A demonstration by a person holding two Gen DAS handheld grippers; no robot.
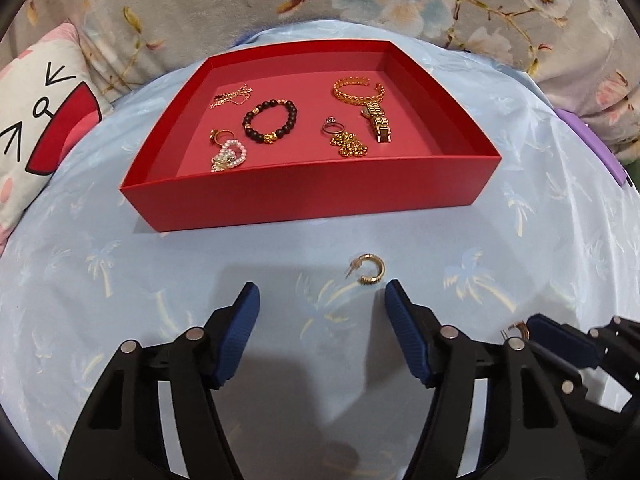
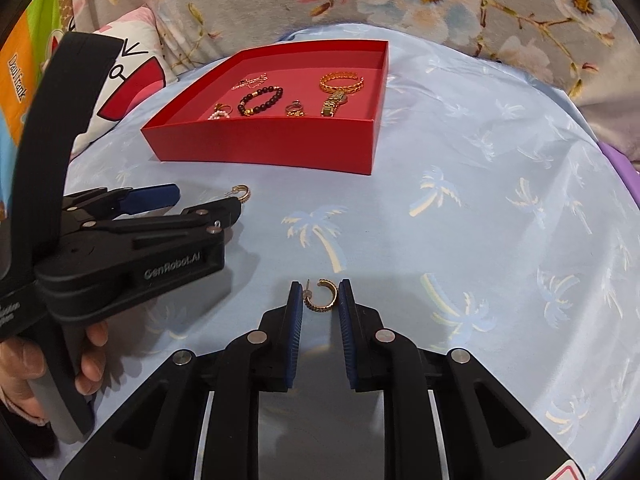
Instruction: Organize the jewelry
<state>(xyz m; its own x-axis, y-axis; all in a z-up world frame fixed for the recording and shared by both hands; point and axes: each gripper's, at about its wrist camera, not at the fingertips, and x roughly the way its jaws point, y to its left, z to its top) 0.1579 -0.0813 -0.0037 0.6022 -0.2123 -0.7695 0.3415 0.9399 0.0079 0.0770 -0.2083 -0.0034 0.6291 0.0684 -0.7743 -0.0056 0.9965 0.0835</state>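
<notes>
a red tray [image 1: 304, 196] sits on a pale blue palm-print cloth [image 1: 520, 240] and holds the sorted jewelry: a dark bead bracelet [image 1: 270, 120], a gold bangle [image 1: 358, 88], a gold watch [image 1: 378, 122], a pearl piece [image 1: 229, 156], rings and chains. two gold hoop earrings lie outside it on the cloth. the left gripper [image 1: 320, 300] stands open, nothing between its blue pads, with one hoop earring [image 1: 370, 272] just ahead of its right finger. the right gripper [image 2: 319, 296] has its jaws narrowed around the second hoop earring [image 2: 322, 295]; whether the pads press on it i cannot tell. a cartoon pillow [image 1: 36, 120] and a floral blanket [image 1: 400, 0] lie behind the tray.
</notes>
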